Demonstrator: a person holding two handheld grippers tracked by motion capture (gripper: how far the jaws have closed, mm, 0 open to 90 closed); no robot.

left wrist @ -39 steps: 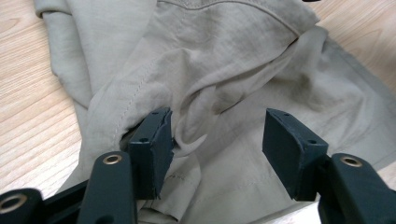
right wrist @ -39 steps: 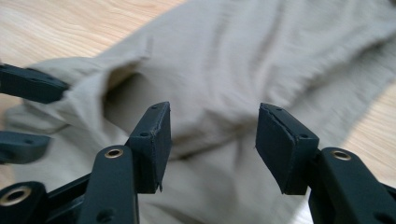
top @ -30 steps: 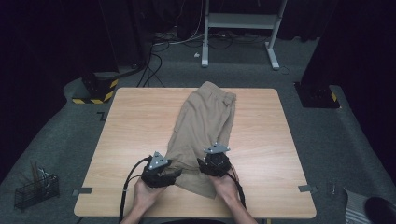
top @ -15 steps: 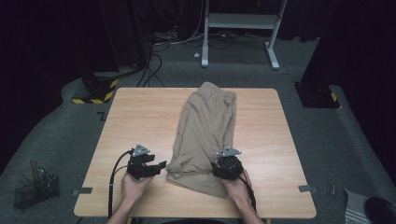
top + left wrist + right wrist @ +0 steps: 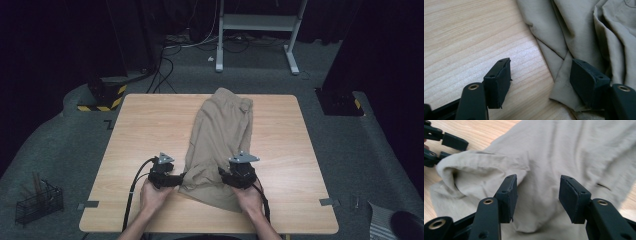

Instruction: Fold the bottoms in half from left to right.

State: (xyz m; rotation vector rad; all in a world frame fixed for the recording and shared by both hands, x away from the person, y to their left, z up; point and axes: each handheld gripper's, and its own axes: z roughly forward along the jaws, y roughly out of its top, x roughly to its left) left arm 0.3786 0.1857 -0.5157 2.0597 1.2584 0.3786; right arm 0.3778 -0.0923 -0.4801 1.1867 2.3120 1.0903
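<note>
The left gripper [image 5: 541, 82] stands open, its jaws having just widened — one finger [image 5: 497, 82] over bare counter [image 5: 461, 37], the other on the beige garment's [image 5: 579, 32] crumpled hem, nothing clamped.

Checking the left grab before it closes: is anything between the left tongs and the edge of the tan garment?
Nothing visible. The left tongs stand open straddling the tan garment hem on the bare table.

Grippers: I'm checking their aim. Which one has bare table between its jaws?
The left gripper: wood shows between its jaws; the right gripper has only shorts.
</note>
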